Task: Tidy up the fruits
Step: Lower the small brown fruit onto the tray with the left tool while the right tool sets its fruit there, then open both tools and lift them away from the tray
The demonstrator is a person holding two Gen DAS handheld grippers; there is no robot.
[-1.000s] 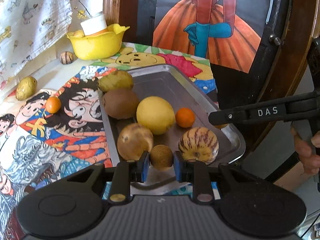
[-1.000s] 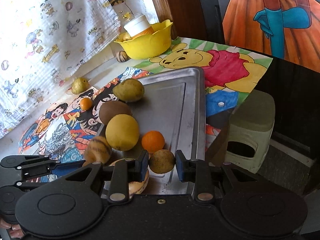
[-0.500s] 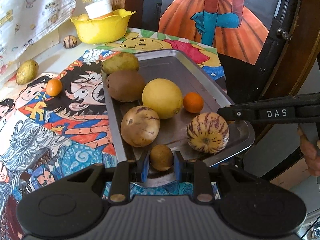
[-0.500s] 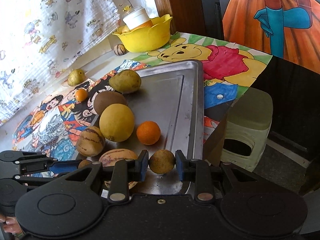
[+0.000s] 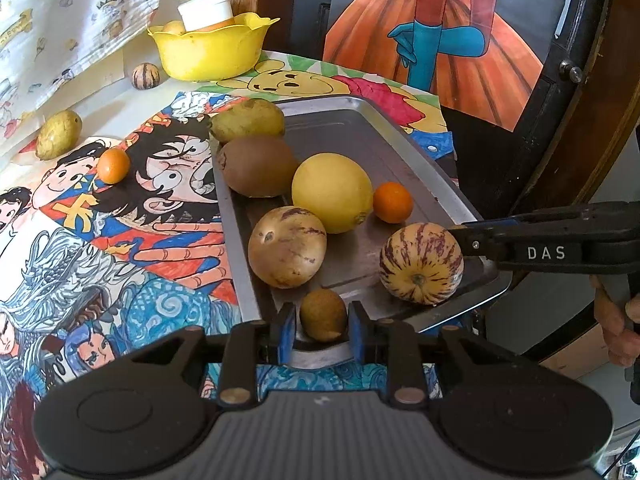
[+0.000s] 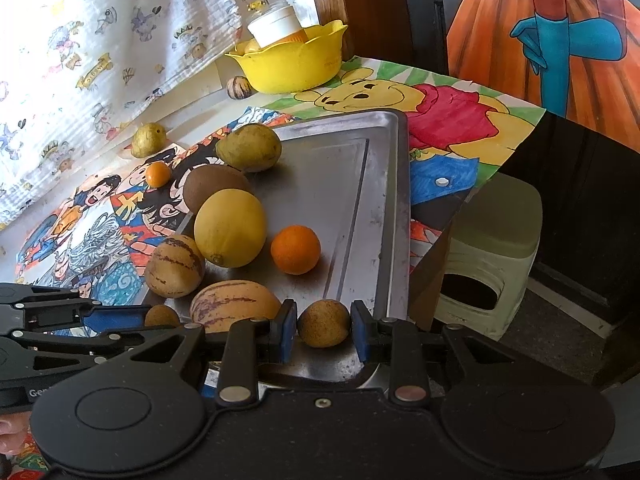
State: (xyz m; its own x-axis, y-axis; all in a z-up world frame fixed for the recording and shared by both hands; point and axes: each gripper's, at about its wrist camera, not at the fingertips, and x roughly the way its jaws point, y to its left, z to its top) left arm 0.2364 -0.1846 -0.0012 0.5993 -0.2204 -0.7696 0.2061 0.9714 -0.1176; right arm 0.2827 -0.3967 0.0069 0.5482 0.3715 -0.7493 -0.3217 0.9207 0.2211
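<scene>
Readable text: one clear word, one cut-off fragment.

In the left wrist view, white capitals "DAS" stand on the black side of the right gripper, which reaches in from the right edge toward the steel tray. In the right wrist view, the left gripper at the lower left edge bears small white letters that seem to begin "Ge", with the rest hidden behind the camera housing. The patterned cloth hanging at the back carries small banner shapes with lettering too small to make out. The cartoon drawings on the worktop show no legible words.
</scene>
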